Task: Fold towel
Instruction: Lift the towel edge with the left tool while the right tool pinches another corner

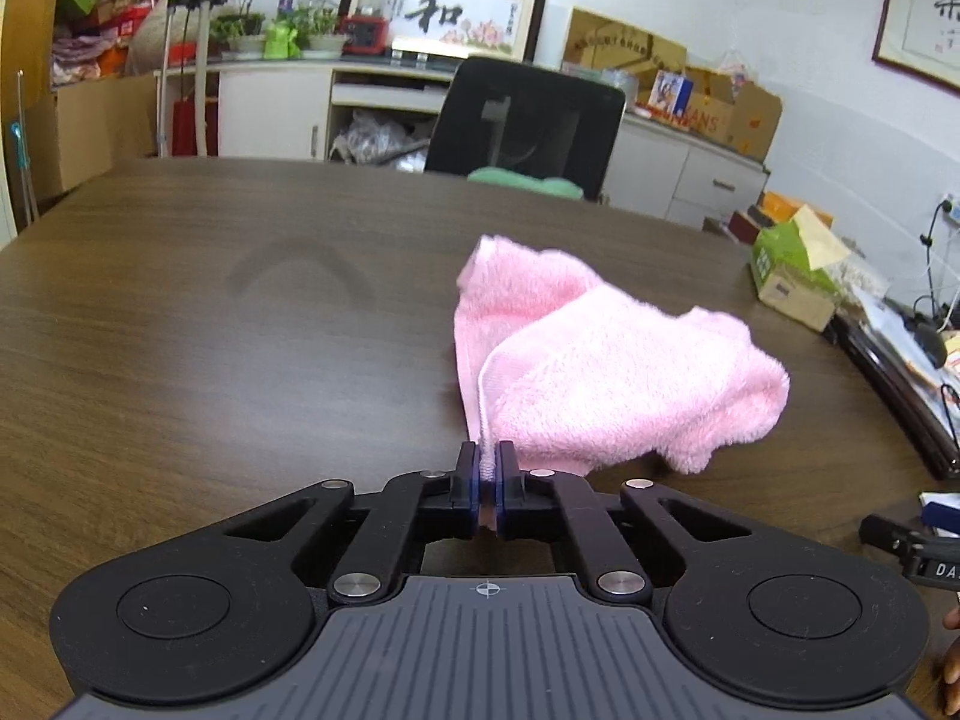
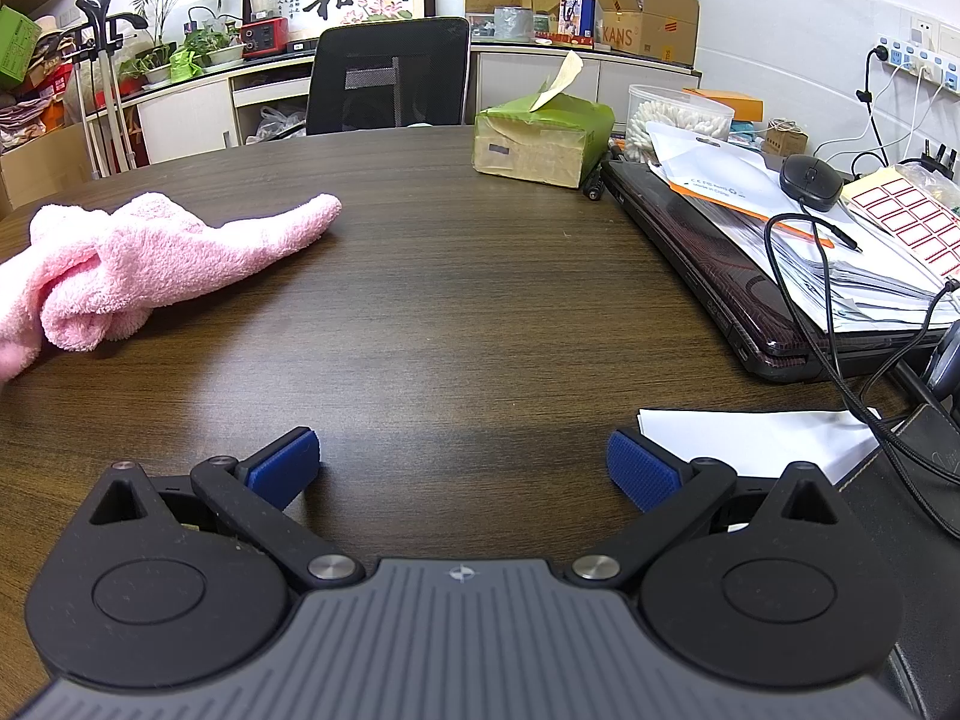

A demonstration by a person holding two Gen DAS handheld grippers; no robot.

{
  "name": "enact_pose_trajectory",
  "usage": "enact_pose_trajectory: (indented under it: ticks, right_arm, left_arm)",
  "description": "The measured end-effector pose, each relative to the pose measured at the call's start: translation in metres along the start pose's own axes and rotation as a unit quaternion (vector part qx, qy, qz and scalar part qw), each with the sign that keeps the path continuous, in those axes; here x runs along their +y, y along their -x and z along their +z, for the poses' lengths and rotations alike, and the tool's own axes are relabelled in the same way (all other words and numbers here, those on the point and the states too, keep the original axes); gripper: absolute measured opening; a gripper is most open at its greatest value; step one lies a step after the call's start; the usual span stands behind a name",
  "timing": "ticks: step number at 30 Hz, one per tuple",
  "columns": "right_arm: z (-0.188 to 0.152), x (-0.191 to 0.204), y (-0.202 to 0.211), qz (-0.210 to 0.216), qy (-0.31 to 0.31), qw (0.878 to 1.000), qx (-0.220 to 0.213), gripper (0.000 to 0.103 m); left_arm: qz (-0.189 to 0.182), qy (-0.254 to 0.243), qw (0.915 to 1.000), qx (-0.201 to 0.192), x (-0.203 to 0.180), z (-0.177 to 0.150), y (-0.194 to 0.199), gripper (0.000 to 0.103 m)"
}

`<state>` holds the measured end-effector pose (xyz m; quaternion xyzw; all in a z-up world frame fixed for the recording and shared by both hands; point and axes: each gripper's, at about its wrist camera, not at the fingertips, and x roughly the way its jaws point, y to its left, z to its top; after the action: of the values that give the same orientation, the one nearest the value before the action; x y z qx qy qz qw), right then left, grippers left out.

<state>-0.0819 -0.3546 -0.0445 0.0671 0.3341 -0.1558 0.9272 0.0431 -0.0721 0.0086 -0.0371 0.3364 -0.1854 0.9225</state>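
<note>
Item: pink towel [image 1: 606, 372], fleecy pile, lying rumpled and partly doubled over itself on the dark wood-grain worktop [image 1: 210, 330], one pointed end trailing toward the far side. Handling, by judgement: light, limp, no stiffness; holds no shape when lifted and sags from any single grip; the pile should give good purchase, with little risk of slipping or damage. Best hold: the stitched hem at a corner, not the bunched middle. Left tool [image 1: 487, 468]: clenched on the near hemmed edge of the towel, white stitching caught between its jaws. Right tool [image 2: 462, 468]: released, blue pads [image 2: 282, 468] spread wide, grasping nothing, low over bare worktop, well apart from the towel, which lies to its left. Fold not yet formed; a second corner wants taking.
</note>
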Motion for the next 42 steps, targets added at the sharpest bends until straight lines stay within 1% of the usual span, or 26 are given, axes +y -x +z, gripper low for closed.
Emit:
enact_pose_trajectory:
  ticks: [4,7,10,13,16,19,21,24,26,27,28,29,30,32,34,36,37,38,41,42]
  right_arm:
    - [0.000,0.000,0.000,0.001,0.001,1.000,0.000,0.103]
    - [0.000,0.001,0.002,0.028,0.009,1.000,-0.006,0.103]
    - [0.003,0.002,0.007,0.067,0.003,0.997,-0.031,0.102]
    - [0.022,0.012,0.011,0.061,0.008,0.997,-0.036,0.102]
    - [0.063,0.031,0.001,0.074,0.023,0.997,-0.027,0.102]
    - [0.102,0.052,-0.013,0.081,0.037,0.996,-0.021,0.102]
    - [0.125,0.065,-0.033,0.083,0.045,0.996,0.001,0.101]
    - [0.142,0.080,-0.064,0.050,0.056,0.997,0.034,0.098]
    - [0.147,0.081,-0.082,0.046,0.048,0.996,0.063,0.083]
    - [0.147,0.080,-0.087,0.055,0.039,0.995,0.076,0.079]
    - [0.147,0.080,-0.093,0.065,0.030,0.993,0.089,0.071]
    - [0.145,0.078,-0.098,0.084,0.017,0.991,0.105,0.066]
    - [0.144,0.076,-0.103,0.102,0.004,0.987,0.121,0.066]
    - [0.139,0.075,-0.107,0.115,-0.007,0.984,0.133,0.067]
    - [0.136,0.077,-0.107,0.115,-0.001,0.985,0.125,0.067]
    - [0.134,0.082,-0.107,0.127,0.007,0.985,0.119,0.063]
    - [0.133,0.085,-0.107,0.133,0.011,0.984,0.116,0.047]
    - [0.133,0.086,-0.107,0.139,0.013,0.983,0.117,0.027]
    - [0.133,0.085,-0.103,0.147,-0.003,0.983,0.111,0.009]
    - [0.133,0.085,-0.101,0.151,-0.002,0.983,0.108,0.008]
  left_arm:
    - [-0.023,0.001,0.9996,-0.019,0.007,0.001,0.006,0.003]
    - [-0.035,0.007,0.9989,-0.030,0.016,0.003,0.008,0.003]
    - [-0.038,0.018,0.9987,-0.030,0.026,0.005,0.007,0.003]
    - [-0.034,0.018,0.9987,-0.033,0.031,0.007,0.007,0.004]
    - [-0.026,0.012,0.9990,-0.034,0.031,0.009,0.008,0.004]
    - [-0.014,0.009,0.9995,-0.025,0.031,0.009,0.005,0.004]
    - [-0.006,0.009,0.9998,-0.017,0.032,0.008,0.002,0.004]
    - [0.004,0.009,0.9999,-0.008,0.033,0.009,-0.004,0.004]
    - [0.009,0.010,0.9999,-0.006,0.036,0.009,-0.003,0.004]
    - [0.010,0.013,0.9999,-0.005,0.037,0.010,-0.003,0.004]
    - [0.009,0.016,0.9998,-0.003,0.040,0.009,-0.003,0.004]
    - [0.009,0.019,0.9998,-0.002,0.042,0.009,-0.003,0.004]
    - [0.010,0.022,0.9997,-0.001,0.043,0.010,-0.003,0.004]
    - [0.010,0.027,0.9996,0.000,0.047,0.008,-0.003,0.004]
    - [0.012,0.028,0.9995,0.001,0.047,0.008,-0.003,0.004]
    - [0.013,0.028,0.9995,0.001,0.048,0.007,-0.003,0.005]
    - [0.014,0.028,0.9995,0.002,0.048,0.006,-0.003,0.005]
    - [0.017,0.028,0.9995,0.002,0.048,0.006,-0.003,0.005]
    - [0.022,0.034,0.9992,0.004,0.052,0.006,-0.003,0.005]
    - [0.022,0.035,0.9991,0.004,0.052,0.006,-0.003,0.005]
